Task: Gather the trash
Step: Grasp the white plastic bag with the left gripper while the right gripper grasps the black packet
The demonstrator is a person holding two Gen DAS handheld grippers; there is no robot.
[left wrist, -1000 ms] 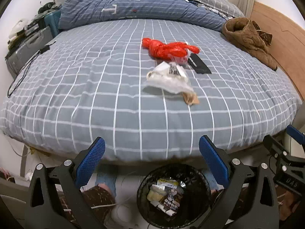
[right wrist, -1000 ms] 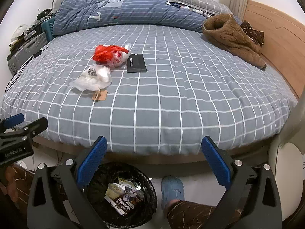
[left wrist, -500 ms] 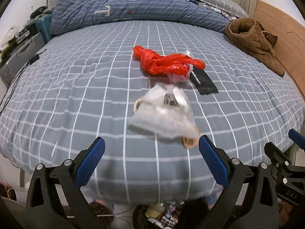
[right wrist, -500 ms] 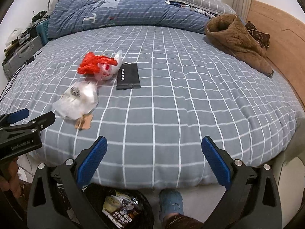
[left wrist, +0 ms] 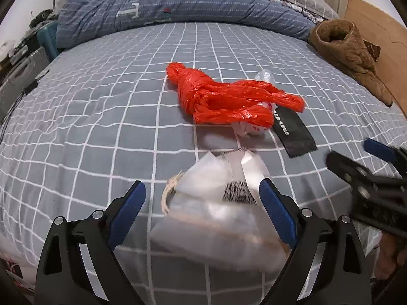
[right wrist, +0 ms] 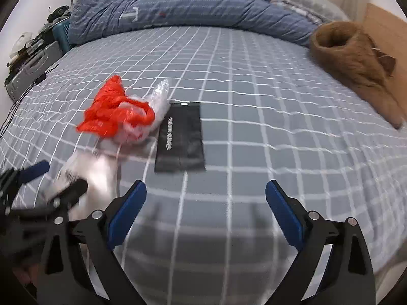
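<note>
- Both grippers closed in on the bed vs 1 s ago; bin now out of view.
- Left gripper (left wrist: 202,198): jaws closing, not yet clamped, around clear crumpled plastic bag (left wrist: 216,203), dead centre, nearer than right.
- Right gripper (right wrist: 206,200): closing, empty; flat black pouch (right wrist: 181,137) at 11 o'clock, long axis pointing away.

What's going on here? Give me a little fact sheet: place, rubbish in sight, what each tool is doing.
Place: bed with grey checked sheet
Rubbish: clear bag, red bag, black packet
Other: brown coat by the headboard, blue duvet at the far end
Left gripper: jaws closing, clear bag between them, not yet pinched
Right gripper: jaws closing, nothing between them, black packet just ahead
</note>
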